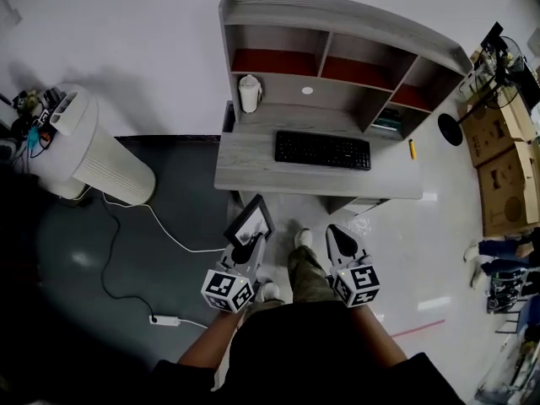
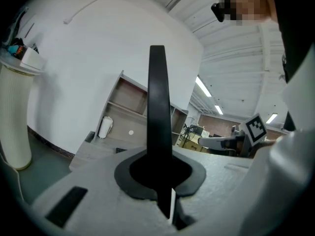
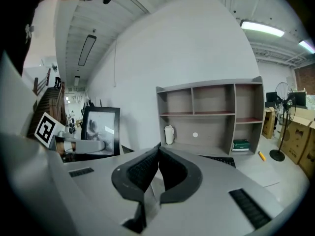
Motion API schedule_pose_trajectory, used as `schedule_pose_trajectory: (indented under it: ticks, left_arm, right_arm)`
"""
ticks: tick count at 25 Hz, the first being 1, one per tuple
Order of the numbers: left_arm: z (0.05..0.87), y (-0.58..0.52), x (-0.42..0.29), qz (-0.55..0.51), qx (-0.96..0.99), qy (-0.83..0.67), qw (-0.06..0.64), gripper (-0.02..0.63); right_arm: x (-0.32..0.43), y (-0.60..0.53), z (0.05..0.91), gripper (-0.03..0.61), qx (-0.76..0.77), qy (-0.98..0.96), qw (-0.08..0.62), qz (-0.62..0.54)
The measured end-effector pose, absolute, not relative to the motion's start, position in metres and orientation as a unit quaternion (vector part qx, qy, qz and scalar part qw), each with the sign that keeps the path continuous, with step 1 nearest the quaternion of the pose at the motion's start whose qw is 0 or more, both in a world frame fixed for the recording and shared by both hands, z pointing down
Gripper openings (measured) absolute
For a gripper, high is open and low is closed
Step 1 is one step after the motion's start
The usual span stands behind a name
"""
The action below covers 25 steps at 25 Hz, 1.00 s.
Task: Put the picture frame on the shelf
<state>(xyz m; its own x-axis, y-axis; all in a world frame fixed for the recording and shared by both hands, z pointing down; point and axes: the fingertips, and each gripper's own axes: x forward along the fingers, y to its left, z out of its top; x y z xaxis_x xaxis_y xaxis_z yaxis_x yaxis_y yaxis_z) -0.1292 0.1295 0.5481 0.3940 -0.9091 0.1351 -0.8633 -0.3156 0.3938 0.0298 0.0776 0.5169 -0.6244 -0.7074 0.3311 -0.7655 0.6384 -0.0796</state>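
- The left gripper [image 1: 244, 250] has its jaws clamped on the edge of the black picture frame [image 2: 157, 112], held upright just short of the bench [image 1: 253, 165].
- The right gripper [image 3: 157, 162] has its jaws pressed together on nothing.
- To do this step well, I judge: hold the frame upright, lift it above the keyboard [image 1: 322, 149], and set it down well inside a shelf [image 1: 337, 25] compartment.
- No writing can be read; only the cubes' square markers show.

In view are one picture frame [image 1: 250, 224] and two grippers, the left gripper [image 1: 245, 250] and the right gripper [image 1: 338, 234]. There is one worktop [image 1: 253, 171], one shelf unit [image 1: 337, 15] with three upper compartments, one keyboard [image 1: 322, 149], one white canister [image 1: 249, 93], one yellow pen [image 1: 412, 148], one white tower appliance [image 1: 101, 154], one power strip [image 1: 164, 320] and two cardboard boxes [image 1: 506, 175].
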Motion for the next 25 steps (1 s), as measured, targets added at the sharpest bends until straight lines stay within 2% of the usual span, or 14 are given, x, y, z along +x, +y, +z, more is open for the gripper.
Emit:
schedule_pose_trajectory:
  ticks: [7, 17, 25]
  left_arm:
    - [0.543, 0.049, -0.116, -0.041, 0.804, -0.557, 0.206, 0.025]
    - [0.518, -0.086, -0.107, -0.035, 0.813, -0.551, 0.183, 0.025]
    - [0.513, -0.167, -0.096, -0.083, 0.834, -0.494, 0.232, 0.025]
  right_arm:
    - [0.017, -0.023, 0.485, 0.012, 0.395, -0.911, 0.079, 0.094]
    - [0.031, -0.154, 0.479, 0.012, 0.383, -0.917, 0.073, 0.088]
    - [0.041, -0.217, 0.469, 0.012, 0.378, -0.92, 0.064, 0.082]
